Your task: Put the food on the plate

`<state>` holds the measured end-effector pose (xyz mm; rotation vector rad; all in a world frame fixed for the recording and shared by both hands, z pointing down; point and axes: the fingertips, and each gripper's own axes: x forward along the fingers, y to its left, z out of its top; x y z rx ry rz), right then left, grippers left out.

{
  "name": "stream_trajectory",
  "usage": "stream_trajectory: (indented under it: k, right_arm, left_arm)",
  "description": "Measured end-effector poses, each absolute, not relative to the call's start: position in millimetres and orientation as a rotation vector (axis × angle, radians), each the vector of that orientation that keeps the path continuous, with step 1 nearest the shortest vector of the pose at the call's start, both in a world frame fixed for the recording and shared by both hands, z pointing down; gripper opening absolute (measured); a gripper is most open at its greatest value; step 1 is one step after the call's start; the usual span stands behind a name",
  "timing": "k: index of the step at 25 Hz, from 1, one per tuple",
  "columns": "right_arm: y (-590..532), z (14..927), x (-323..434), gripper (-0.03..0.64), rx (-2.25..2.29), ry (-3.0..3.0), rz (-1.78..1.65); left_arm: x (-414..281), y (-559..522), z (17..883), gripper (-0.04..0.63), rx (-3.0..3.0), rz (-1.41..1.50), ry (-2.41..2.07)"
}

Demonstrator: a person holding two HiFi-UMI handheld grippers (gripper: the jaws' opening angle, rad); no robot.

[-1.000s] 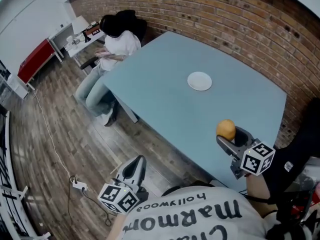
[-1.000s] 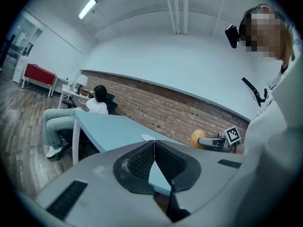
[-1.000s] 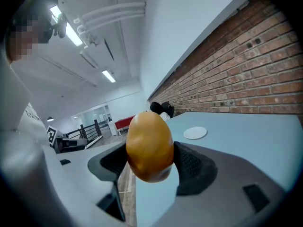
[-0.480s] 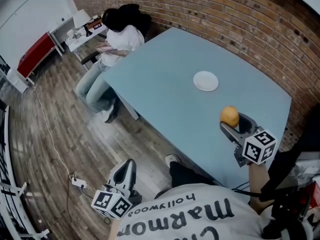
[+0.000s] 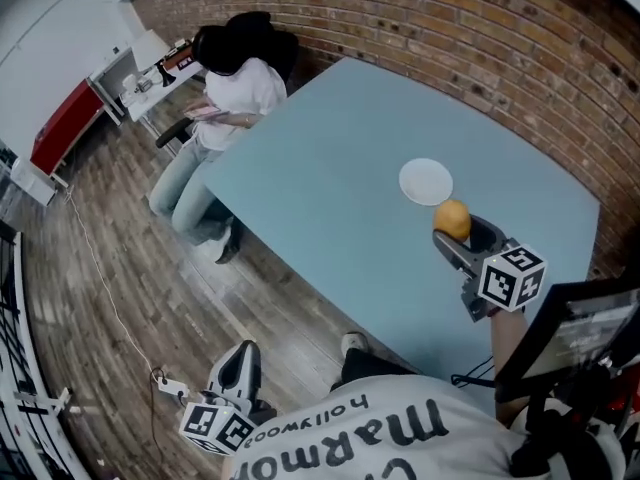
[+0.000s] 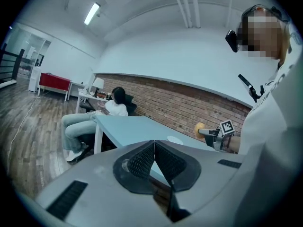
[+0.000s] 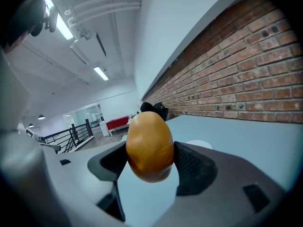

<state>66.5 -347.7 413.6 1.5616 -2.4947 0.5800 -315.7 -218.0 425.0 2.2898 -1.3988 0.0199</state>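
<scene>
- The right tongs were closed across the middle of one orange fruit, pads on its two sides.
- The left tongs were pressed together on nothing, low over the floor, off the bench's near edge.
- The fruit looked firm, round and smooth-skinned, so likely to roll or slip; the mid-girth hold suited it.
- It hung just beside the near rim of the single white plate, toward the bench's far right edge.
</scene>
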Motion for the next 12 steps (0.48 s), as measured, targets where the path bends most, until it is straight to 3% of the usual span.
stream_trajectory:
  k: [12]
  right_arm:
    - [-442, 482, 70, 0.313, 1.640, -2.348, 0.755]
  left_arm:
    - [-317, -327, 437, 0.006, 2.284, 0.165, -1.301]
